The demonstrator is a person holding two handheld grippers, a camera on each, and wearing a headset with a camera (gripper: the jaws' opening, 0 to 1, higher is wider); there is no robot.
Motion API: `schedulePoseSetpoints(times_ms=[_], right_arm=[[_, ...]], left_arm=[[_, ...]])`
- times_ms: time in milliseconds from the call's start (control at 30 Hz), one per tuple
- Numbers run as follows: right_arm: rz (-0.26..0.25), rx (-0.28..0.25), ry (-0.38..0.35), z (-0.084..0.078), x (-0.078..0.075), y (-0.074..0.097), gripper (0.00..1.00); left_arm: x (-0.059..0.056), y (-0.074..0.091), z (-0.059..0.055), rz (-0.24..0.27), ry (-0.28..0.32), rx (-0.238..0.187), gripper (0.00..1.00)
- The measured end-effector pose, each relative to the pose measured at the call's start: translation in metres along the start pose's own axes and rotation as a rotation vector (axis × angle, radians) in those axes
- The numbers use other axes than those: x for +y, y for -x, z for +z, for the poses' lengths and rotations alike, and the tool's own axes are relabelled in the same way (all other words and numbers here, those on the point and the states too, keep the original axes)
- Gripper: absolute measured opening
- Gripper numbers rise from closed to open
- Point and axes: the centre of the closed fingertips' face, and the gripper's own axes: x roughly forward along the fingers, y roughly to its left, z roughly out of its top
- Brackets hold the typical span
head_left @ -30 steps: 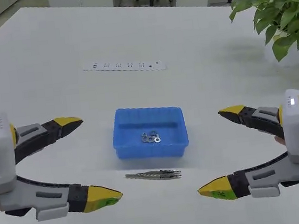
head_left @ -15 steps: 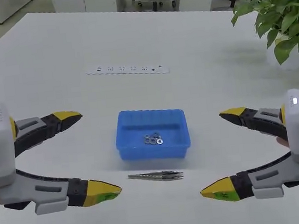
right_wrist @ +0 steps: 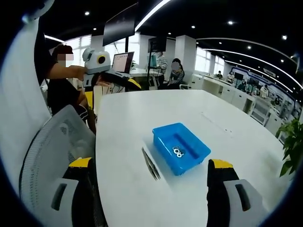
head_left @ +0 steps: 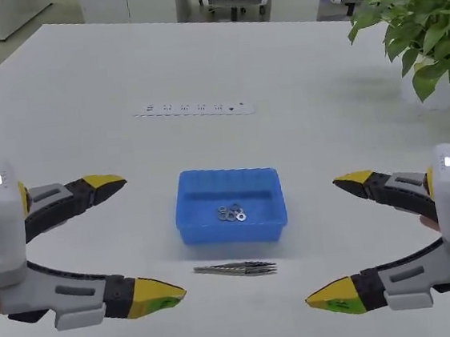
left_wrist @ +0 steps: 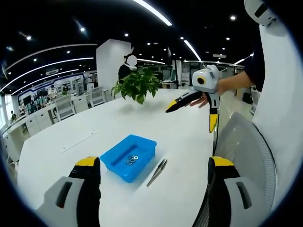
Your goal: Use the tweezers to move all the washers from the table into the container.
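A blue container (head_left: 229,205) sits mid-table with several metal washers (head_left: 230,212) lying inside it. The tweezers (head_left: 235,269) lie flat on the table just in front of the container. My left gripper (head_left: 140,238) hovers to the left of the container, open, nothing between its jaws. To the right, my right gripper (head_left: 347,240) is open too and holds nothing. The left gripper view shows the container (left_wrist: 129,157), the washers (left_wrist: 131,160), the tweezers (left_wrist: 157,171) and the right gripper (left_wrist: 191,111). From the right gripper view come the container (right_wrist: 181,147), the washers (right_wrist: 178,152) and the tweezers (right_wrist: 151,163).
A white power strip (head_left: 194,108) lies flat on the table beyond the container. A potted green plant (head_left: 423,19) stands at the far right. A mesh office chair (right_wrist: 52,146) is at the near table edge. People sit in the background.
The head camera has tilted, so everything sits slightly lower in the picture. Both grippers stay open on either side of the container; tweezers and washers have not moved.
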Motion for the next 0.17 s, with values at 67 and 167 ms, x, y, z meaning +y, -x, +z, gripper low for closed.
schedulePoseSetpoints(times_ms=[67, 167], right_arm=[[0.002, 0.004, 0.004, -0.0007, 0.0005, -0.0002, 1.00], [0.005, 0.001, 0.001, -0.0007, 0.0004, 0.0003, 1.00]], left_arm=[[-0.0005, 0.0004, -0.0013, 0.000, -0.005, 0.007, 1.00], [-0.0004, 0.0012, -0.0006, 0.003, -0.005, 0.005, 1.00]])
